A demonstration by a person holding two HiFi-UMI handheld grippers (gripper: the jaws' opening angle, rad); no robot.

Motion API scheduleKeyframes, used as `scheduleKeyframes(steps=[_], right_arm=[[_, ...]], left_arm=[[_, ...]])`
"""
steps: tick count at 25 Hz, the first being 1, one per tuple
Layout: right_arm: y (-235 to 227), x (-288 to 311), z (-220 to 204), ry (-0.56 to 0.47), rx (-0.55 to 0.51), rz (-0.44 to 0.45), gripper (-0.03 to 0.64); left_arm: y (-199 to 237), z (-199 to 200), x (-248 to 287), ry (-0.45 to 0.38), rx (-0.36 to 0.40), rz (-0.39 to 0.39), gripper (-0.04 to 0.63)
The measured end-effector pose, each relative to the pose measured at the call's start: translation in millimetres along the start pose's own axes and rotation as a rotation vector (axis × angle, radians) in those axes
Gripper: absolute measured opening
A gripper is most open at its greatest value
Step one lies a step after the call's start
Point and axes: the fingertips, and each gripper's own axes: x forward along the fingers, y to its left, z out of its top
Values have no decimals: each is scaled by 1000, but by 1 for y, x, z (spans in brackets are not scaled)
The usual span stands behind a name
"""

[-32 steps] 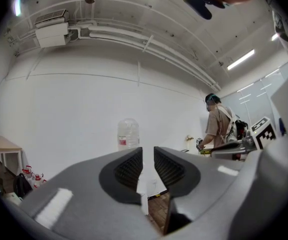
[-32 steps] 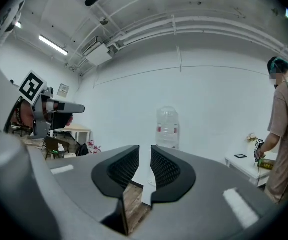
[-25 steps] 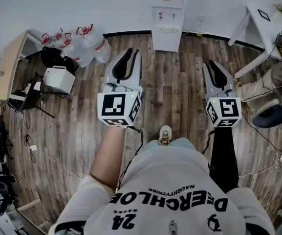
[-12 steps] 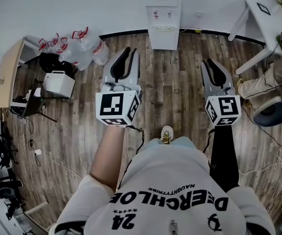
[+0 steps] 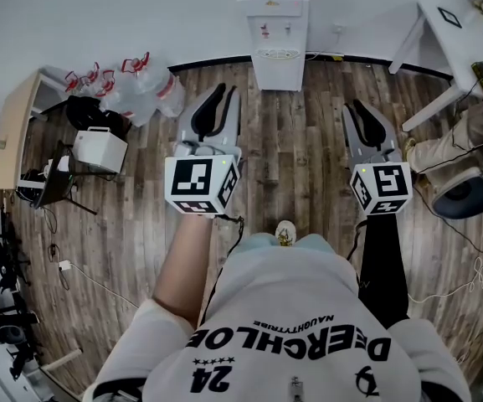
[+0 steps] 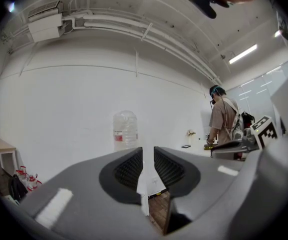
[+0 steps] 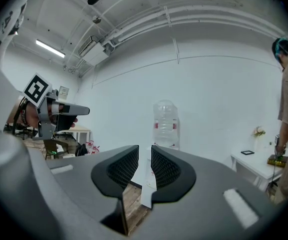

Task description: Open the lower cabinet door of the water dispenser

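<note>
The white water dispenser (image 5: 273,32) stands against the far wall at the top centre of the head view, and its lower cabinet door (image 5: 274,72) is closed. My left gripper (image 5: 216,100) and right gripper (image 5: 361,114) point level toward it, both well short of it, one on each side. In the left gripper view the jaws (image 6: 148,156) stand a narrow gap apart with nothing between them, and the dispenser's bottle (image 6: 125,129) shows above them. The right gripper (image 7: 144,154) also shows a narrow empty gap, with the bottle (image 7: 164,124) ahead.
Several water jugs (image 5: 141,82), a white box (image 5: 100,149) and a wooden desk (image 5: 13,124) stand at the left. A white table (image 5: 463,23) and a seated person (image 5: 475,132) are at the right. Cables (image 5: 82,275) lie on the wood floor. Another person (image 6: 223,121) stands by that table.
The person holding the grippers has stepped a little closer to the dispenser, carrying both grippers along. Neither gripper's jaw gap has changed.
</note>
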Motion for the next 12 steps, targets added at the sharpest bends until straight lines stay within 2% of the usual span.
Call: scheduleKeyframes(steps=[7, 12], right_arm=[[-8, -1, 5, -12, 6, -18, 58], [-12, 3, 2, -3, -16, -31, 58]], left_arm=[[-9, 1, 6, 10, 18, -26, 132], [-19, -1, 16, 16, 60, -77, 132]])
